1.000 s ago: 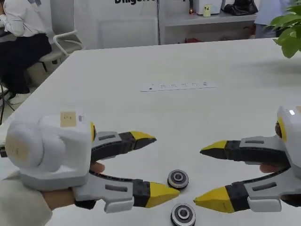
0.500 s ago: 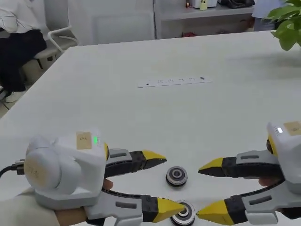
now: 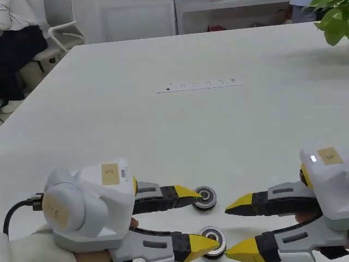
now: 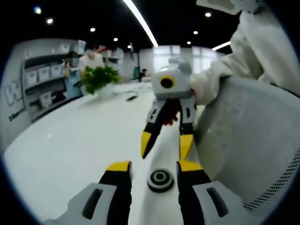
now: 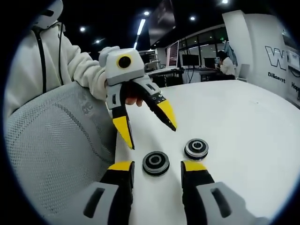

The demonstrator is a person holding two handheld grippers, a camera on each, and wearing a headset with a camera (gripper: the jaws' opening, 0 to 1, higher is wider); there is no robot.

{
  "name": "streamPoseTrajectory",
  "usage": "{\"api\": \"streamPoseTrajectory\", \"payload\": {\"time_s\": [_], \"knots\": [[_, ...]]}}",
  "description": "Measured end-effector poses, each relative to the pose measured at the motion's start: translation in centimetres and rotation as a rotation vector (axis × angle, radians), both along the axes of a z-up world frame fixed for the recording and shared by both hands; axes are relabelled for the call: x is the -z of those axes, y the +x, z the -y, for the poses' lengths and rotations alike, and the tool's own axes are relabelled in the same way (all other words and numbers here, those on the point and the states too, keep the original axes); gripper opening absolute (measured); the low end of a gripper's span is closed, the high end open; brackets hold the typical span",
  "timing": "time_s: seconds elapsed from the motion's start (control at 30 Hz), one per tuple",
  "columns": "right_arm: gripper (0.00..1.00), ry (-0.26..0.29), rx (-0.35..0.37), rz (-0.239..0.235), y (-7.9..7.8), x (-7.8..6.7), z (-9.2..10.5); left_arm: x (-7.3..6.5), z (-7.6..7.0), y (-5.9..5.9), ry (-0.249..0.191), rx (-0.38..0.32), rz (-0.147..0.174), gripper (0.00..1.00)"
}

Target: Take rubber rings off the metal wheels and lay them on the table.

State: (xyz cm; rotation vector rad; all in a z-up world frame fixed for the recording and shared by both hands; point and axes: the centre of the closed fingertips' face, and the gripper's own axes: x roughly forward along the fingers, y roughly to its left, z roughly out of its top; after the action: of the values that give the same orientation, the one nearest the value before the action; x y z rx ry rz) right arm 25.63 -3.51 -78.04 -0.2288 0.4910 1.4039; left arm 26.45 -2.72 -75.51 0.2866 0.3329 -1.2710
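Stretching away from the person, a plain white table (image 3: pixel 109 125) has a flush socket strip (image 3: pixel 200 85) at its middle. A leafy plant (image 3: pixel 332 22) stands at the far right corner and an office chair (image 3: pixel 65 38) past the far left edge. Two metal wheels lie near the front edge, well short of the strip: the farther wheel (image 3: pixel 205 197) and the nearer wheel (image 3: pixel 212 240), each with a dark rubber ring (image 5: pixel 145 163) round it.

The left gripper (image 3: pixel 209 219) has its fingers apart, the upper tip at the farther wheel and the lower tip at the nearer one. The right gripper (image 3: pixel 226 230) faces it, fingers likewise apart and holding nothing, tips just beside the wheels.

The right gripper view adds the nearer wheel lying between its own spread jaws, a mesh chair back (image 5: pixel 56 140) at the table edge, and monitors (image 5: pixel 187 60) in the room behind. The left gripper view shows a ceiling strip light (image 4: pixel 140 21) and shelves (image 4: pixel 40 79) along a wall.
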Motion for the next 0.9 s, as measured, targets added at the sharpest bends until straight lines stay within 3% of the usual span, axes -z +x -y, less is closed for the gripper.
{"api": "streamPoseTrajectory", "payload": {"time_s": [0.23,0.33,0.6,0.77,0.9], "knots": [[0.33,0.001,0.016,-0.021,0.1,0.7,-0.1,1.4,0.5,-0.4,0.012,0.020,-0.027,0.33],[0.31,-0.003,0.016,-0.018,0.0,1.0,-0.2,1.6,0.6,-0.4,0.013,0.024,-0.019,0.33],[0.29,-0.037,-0.014,-0.002,-0.4,2.3,-0.3,2.5,0.5,-0.2,0.010,0.021,-0.050,0.29],[0.27,-0.033,-0.008,0.007,-0.1,2.3,-0.4,2.6,0.6,-0.2,0.008,0.027,-0.041,0.25],[0.26,-0.026,-0.006,0.015,0.0,2.3,-0.5,3.1,1.0,-0.9,0.023,0.060,-0.040,0.21]]}}
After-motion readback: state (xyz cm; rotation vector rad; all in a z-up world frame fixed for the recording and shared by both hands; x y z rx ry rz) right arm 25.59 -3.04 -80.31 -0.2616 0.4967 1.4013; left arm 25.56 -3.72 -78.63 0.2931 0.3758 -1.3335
